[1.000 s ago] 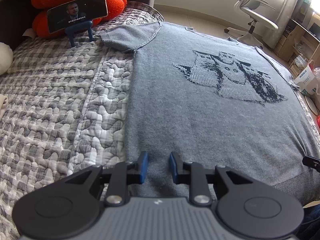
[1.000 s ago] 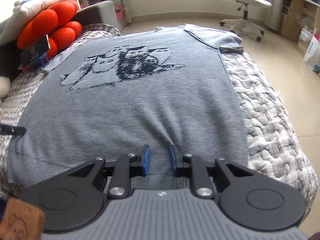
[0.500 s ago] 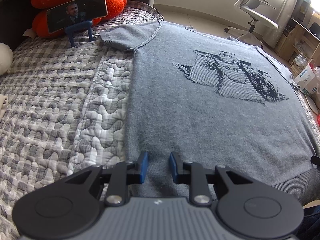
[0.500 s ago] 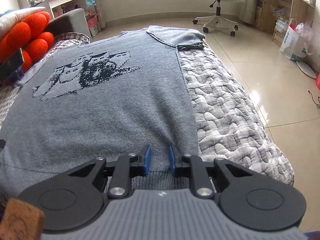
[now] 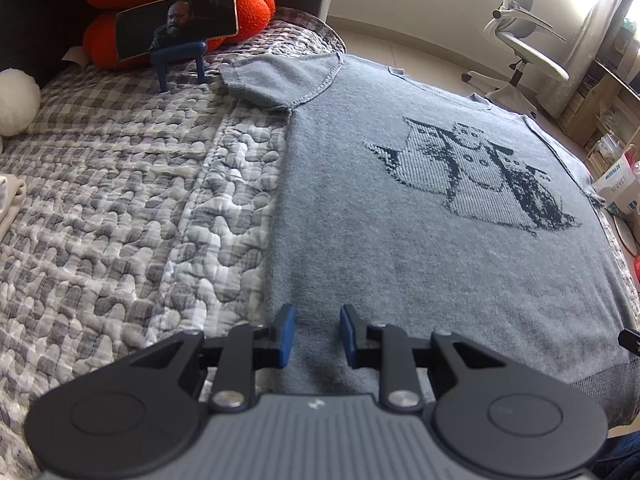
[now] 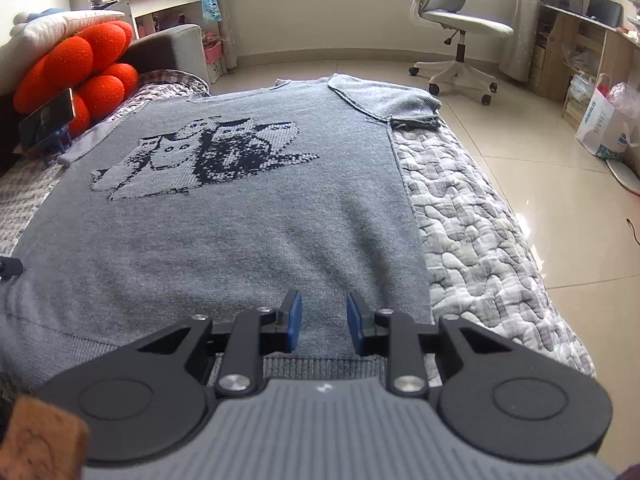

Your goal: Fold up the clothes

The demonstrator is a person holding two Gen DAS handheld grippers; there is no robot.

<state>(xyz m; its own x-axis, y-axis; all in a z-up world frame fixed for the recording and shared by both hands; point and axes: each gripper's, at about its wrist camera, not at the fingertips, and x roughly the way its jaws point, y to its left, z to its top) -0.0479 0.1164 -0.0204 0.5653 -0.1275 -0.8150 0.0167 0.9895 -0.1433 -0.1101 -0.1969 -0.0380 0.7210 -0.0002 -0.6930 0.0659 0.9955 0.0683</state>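
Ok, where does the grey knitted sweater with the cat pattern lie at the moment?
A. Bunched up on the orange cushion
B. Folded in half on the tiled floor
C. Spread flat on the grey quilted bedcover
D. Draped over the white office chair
C: the grey knitted sweater with the cat pattern lies spread out flat, front up and both short sleeves out, on the grey quilted bedcover.

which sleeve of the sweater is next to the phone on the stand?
The sleeve on the left gripper's side, just beside the phone stand. The other sleeve lies at the bed's floor-side edge.
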